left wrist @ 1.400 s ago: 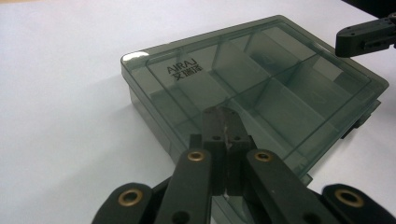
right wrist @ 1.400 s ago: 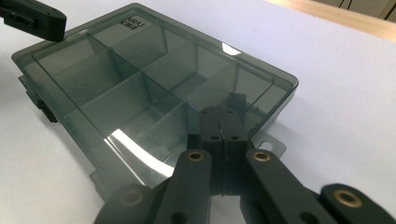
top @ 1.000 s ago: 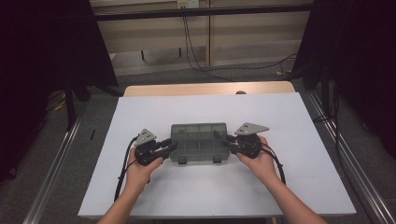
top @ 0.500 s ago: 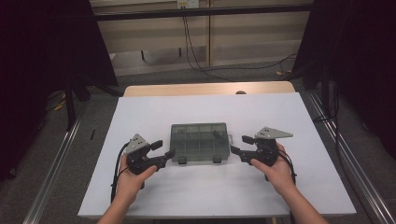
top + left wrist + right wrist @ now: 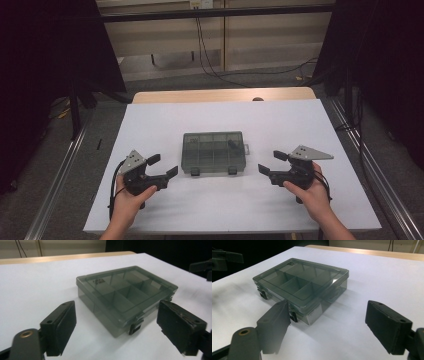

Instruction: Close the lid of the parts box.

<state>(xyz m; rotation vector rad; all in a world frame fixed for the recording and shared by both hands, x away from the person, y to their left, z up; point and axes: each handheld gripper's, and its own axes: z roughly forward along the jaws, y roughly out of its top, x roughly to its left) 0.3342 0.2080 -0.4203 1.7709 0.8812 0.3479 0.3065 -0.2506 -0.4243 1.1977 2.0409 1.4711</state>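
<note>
The white table [image 5: 225, 125] carries a single thing, a smoky grey compartment box [image 5: 213, 152], which lies flat near the middle of it, closer to the person's edge than to the far one; a second ago both grippers were pressed against the box's two short ends, half a second ago they had parted from it, and now they sit well out to either side with bare table between them and the box, which has not shifted; this reads as a release after setting the box down or squaring it up, so the placing step looks done and whatever follows, perhaps the latches, has not begun; the left gripper [image 5: 162, 166] rests low at the box's left with its fingers spread wide and empty, and the right gripper [image 5: 272, 162] mirrors it on the right, fingers likewise apart and gripping nothing; the box itself is a shallow, translucent case with its clear lid down, dividers showing through as a grid of compartments [image 5: 125, 292]; most of them look empty, though a small dark item [image 5: 233, 144] shows in the high view near the right end; two small dark latches [image 5: 293, 316] sit on the front edge, apparently fastened.
</note>
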